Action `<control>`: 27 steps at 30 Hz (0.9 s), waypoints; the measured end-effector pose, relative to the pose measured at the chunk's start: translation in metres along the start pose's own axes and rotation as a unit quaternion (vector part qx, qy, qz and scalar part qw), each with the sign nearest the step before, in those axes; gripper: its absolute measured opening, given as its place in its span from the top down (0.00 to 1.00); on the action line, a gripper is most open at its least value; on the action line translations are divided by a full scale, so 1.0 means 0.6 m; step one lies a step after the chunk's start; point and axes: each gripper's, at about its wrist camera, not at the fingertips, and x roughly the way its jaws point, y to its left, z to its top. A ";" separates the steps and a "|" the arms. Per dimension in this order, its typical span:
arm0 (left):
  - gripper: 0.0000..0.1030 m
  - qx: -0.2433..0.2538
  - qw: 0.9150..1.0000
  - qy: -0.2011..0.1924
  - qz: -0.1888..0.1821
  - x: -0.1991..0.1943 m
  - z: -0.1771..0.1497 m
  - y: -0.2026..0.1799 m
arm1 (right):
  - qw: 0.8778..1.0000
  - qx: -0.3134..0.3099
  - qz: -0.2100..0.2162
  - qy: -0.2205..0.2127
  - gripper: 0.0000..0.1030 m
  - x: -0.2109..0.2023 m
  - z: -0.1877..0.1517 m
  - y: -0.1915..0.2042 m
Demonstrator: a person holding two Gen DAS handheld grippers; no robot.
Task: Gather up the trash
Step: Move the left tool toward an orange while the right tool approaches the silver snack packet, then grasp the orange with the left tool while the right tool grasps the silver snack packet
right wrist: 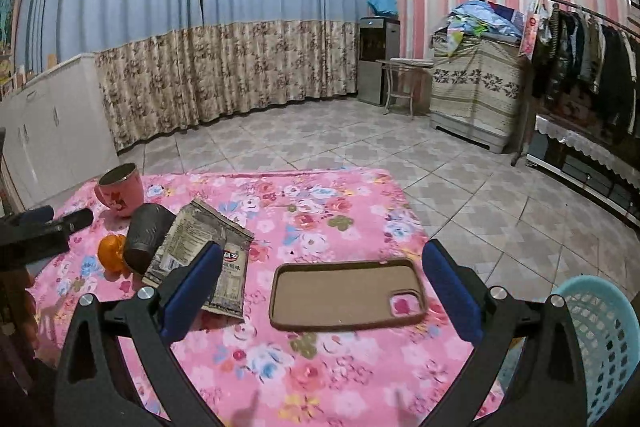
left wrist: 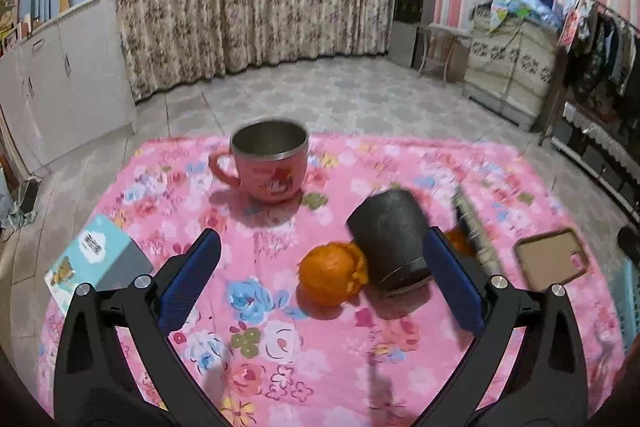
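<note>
The orange peel (left wrist: 334, 279) lies mid-desk, touching the tipped dark cup (left wrist: 390, 241) at its 3 o'clock; a snack wrapper (right wrist: 200, 255) leans beyond. Left gripper (left wrist: 320, 291) and right gripper (right wrist: 322, 293) hover, fingers spread, empty. Basket (right wrist: 608, 343) at 4 o'clock.

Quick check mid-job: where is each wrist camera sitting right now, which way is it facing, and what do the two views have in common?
Left wrist: low over the near-left of the floral table, facing the curtained wall; open left gripper frames orange peel and a tipped dark cup.
Right wrist: over the near-right, same heading; open right gripper frames a phone case, blue basket at right; the left gripper shows at far left.
Shared: pink mug, peel, dark cup, snack wrapper, phone case.
</note>
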 end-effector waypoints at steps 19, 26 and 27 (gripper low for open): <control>0.16 0.003 0.996 0.088 0.019 0.110 -0.021 -0.002 | 0.998 0.040 -0.005 0.047 0.05 0.053 -0.036 -0.024; 0.29 0.000 0.994 0.113 -0.005 0.129 -0.025 -0.004 | 0.998 0.032 -0.004 0.052 0.05 0.057 -0.035 -0.019; 0.37 0.003 0.993 0.113 -0.019 0.129 -0.025 -0.007 | 0.998 0.031 -0.003 0.053 0.05 0.057 -0.036 -0.017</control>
